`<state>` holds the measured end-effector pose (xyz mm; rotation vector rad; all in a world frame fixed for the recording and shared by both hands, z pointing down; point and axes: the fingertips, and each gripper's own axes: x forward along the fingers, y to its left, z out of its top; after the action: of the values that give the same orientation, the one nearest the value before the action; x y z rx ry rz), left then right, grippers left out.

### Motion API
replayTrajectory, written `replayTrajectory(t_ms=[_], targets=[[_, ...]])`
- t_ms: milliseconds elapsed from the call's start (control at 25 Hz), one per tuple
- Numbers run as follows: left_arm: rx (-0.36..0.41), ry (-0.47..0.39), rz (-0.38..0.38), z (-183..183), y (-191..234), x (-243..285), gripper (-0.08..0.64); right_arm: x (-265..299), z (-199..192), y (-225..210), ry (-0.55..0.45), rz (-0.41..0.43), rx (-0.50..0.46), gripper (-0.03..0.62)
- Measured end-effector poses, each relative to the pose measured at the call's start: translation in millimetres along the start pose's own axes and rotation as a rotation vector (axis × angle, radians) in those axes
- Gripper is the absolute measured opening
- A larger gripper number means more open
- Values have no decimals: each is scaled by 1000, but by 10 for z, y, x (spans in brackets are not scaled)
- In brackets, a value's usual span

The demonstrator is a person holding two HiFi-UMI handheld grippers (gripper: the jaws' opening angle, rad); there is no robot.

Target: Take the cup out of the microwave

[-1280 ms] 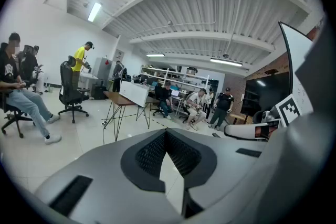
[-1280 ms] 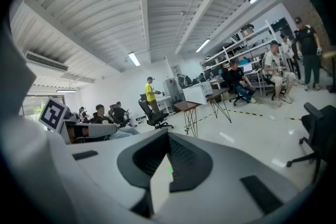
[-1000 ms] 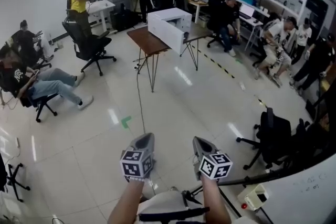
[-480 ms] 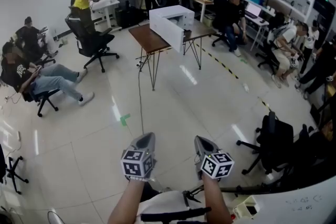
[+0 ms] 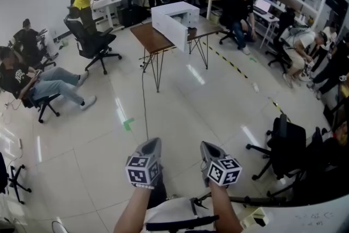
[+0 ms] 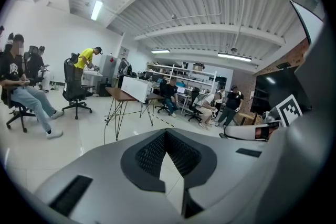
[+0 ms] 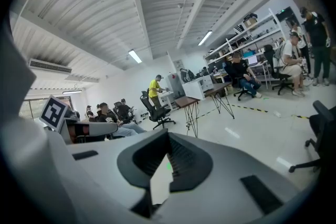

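The step in hand is the approach, I judge. The microwave (image 5: 175, 22) stands on a table (image 5: 146, 36) well across the floor. The cup cannot be seen from here (presumably it is inside that white box, on which I can make out no open door).

The left gripper (image 5: 152, 142) and right gripper (image 5: 205, 145) are held side by side, low in front of the body, both pointing towards the table. Each has its jaws together at the tips with nothing between them; each gripper's own view shows this plainly.

To do this well, take the middle lane of bare floor. Mind the cable (image 5: 144, 101), which runs from the table along the tiles towards the person and lies almost on that line; pass to one side of it rather than over it. A chair (image 5: 91, 43) stands left of the table and seated people are on both sides, so there is little reason to swing wide.

I cannot tell from here which face of the microwave carries the door; come round to that face before reaching. Keep the grippers apart from each other on the way. Part the jaws only when near, one gripper for the door and the other for the cup. The cup may hold liquid, so an upright hold will matter.
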<state>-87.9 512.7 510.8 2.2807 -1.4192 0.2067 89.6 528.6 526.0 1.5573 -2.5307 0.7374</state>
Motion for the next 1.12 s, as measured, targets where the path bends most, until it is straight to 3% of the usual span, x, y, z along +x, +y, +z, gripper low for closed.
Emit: replayTrajectory(t_ms=[360, 680, 1120], targets=[[-2, 8, -26, 123, 101, 398, -5, 355, 128, -136, 7, -5, -3, 11], [4, 30, -57, 297, 277, 1065, -5, 855, 301, -502, 17, -37, 14, 11], [-5, 39, -61, 890, 784, 2048, -5, 1869, 901, -926, 22, -57, 16, 11]])
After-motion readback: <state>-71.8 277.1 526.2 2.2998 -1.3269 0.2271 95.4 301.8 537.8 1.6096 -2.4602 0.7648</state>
